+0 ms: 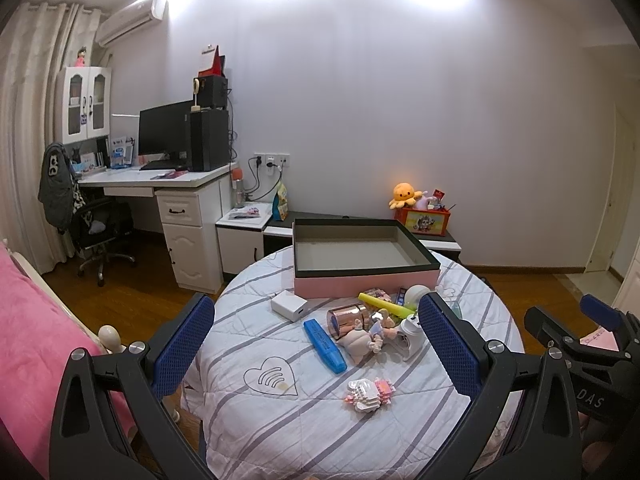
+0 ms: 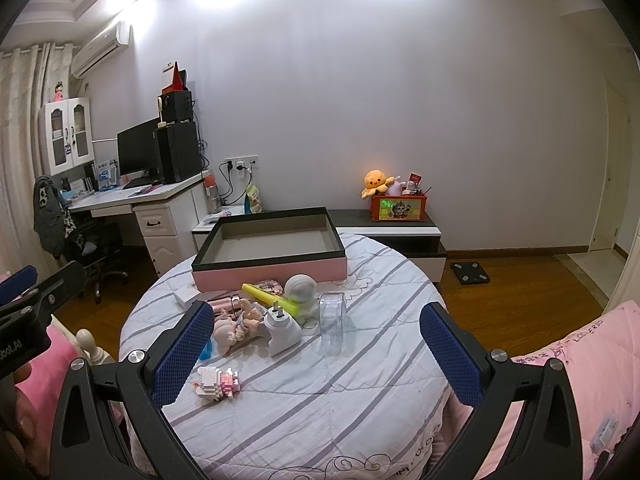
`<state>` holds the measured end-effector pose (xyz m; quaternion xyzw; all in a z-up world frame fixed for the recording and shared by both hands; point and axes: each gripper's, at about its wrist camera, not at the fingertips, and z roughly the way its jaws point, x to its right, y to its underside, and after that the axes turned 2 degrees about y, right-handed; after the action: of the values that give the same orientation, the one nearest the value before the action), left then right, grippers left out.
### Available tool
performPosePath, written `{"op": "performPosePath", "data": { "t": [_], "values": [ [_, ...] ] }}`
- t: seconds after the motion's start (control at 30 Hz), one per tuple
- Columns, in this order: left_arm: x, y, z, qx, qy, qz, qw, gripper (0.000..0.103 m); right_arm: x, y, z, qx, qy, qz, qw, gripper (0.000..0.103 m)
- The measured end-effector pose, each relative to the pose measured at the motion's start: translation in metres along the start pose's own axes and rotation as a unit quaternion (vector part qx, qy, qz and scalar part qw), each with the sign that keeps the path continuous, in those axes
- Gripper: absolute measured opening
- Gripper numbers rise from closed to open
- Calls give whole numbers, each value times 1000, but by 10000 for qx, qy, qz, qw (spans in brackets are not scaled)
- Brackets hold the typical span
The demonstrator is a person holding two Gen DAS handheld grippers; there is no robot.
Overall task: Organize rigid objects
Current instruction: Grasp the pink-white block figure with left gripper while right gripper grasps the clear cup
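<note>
Your left claw (image 1: 316, 344) and right claw (image 2: 316, 350) both hang released above the round striped-cloth surface (image 1: 280, 432). The blue highlighter pen (image 1: 324, 345) lies flat, long axis slanting from far-left to near-right, its printing unreadable. Behind it sits the open pink-sided rectangular box (image 1: 362, 258). "DAS" shows on your right claw's body.

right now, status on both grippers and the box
Left gripper open, right gripper open, both empty. Pink box empty at table's far side. Toys and clutter piled before it, untouched.
</note>
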<state>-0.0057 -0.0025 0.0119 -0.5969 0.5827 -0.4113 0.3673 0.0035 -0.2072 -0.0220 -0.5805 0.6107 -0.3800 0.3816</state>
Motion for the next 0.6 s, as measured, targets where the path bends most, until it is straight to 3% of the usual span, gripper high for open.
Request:
{"op": "performPosePath", "data": {
  "t": [0.33,0.43,0.6],
  "values": [
    [-2,6,24,-255,118,-101,9996,103,13,7,25,-214,108,39,9997,103],
    [2,20,36,-290,160,-62,9994,103,17,9,37,-258,126,20,9996,103],
    [9,51,72,-768,259,-17,9967,103,23,21,70,-602,155,-29,9981,103]
  ]
}}
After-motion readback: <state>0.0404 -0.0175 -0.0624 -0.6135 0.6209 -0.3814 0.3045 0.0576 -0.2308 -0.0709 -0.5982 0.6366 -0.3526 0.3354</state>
